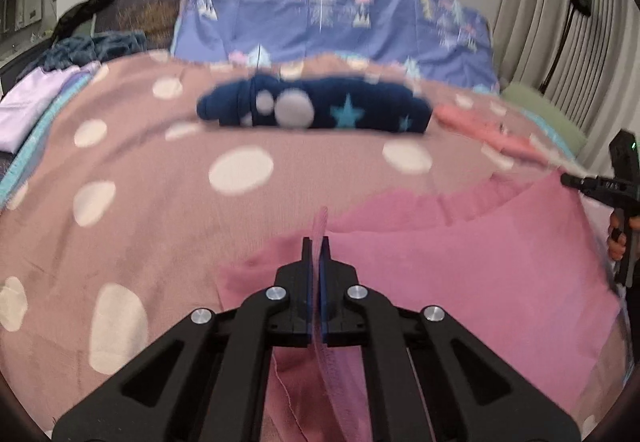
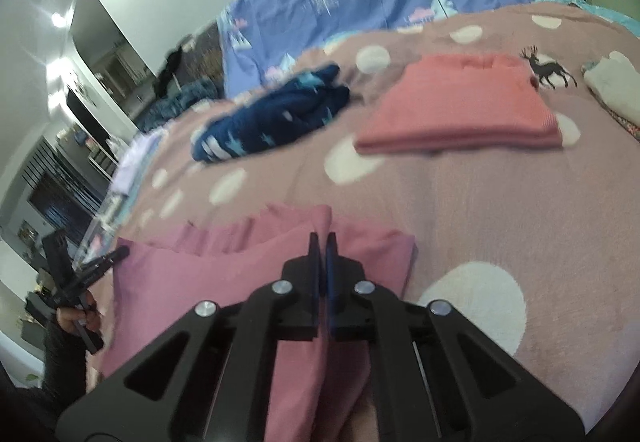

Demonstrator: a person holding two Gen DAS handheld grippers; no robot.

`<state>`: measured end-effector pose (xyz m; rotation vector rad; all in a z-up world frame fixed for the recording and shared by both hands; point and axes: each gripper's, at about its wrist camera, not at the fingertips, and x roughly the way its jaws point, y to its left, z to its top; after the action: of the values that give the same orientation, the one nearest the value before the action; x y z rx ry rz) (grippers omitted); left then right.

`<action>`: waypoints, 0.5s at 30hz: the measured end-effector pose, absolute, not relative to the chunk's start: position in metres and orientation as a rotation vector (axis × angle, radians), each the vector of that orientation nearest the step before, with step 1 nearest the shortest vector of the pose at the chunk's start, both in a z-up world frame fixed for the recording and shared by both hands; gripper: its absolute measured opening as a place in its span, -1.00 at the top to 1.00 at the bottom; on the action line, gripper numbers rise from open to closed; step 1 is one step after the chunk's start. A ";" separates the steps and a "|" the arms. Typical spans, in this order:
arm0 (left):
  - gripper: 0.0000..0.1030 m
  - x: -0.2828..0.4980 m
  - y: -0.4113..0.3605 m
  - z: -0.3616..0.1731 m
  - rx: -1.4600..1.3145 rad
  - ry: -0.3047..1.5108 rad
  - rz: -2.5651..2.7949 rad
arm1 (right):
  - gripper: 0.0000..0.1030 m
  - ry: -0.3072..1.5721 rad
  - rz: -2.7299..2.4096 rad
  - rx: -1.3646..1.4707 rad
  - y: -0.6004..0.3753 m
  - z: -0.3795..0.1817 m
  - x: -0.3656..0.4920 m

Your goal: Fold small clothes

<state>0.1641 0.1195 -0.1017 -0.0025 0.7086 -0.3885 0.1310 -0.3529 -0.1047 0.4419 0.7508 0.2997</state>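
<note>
A pink garment (image 1: 460, 266) lies spread on the dotted blanket close in front of me. My left gripper (image 1: 317, 242) is shut on its left edge, with a ridge of pink cloth pinched between the pads. In the right wrist view the same pink garment (image 2: 224, 274) runs under my right gripper (image 2: 322, 238), which is shut on a fold of its right side. The right gripper (image 1: 568, 180) also shows at the far right of the left wrist view, touching the garment's far corner. The left gripper (image 2: 120, 252) appears at the left of the right wrist view, held by a hand.
A dusty-pink blanket with white dots (image 1: 160, 202) covers the bed. A navy star-print garment (image 1: 312, 108) lies bunched further back, a folded coral garment (image 2: 460, 110) to its right, and a white folded piece (image 2: 612, 86) beyond. A blue patterned sheet (image 1: 320, 10) lies behind; curtains (image 1: 552, 2) hang right.
</note>
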 end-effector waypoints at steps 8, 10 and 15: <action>0.96 0.185 0.123 -0.075 -0.020 0.647 -0.369 | 0.95 0.691 0.309 0.446 -0.355 -0.080 0.154; 0.96 0.203 0.121 -0.096 -0.005 0.711 -0.346 | 0.95 0.740 0.281 0.448 -0.356 -0.095 0.171; 0.89 0.226 0.124 -0.155 -0.035 0.860 -0.273 | 0.81 0.858 0.186 0.471 -0.364 -0.143 0.189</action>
<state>0.2257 0.1239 -0.1549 -0.0352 0.8601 -0.2735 0.1893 -0.3637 -0.1429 0.4708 0.8577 0.1863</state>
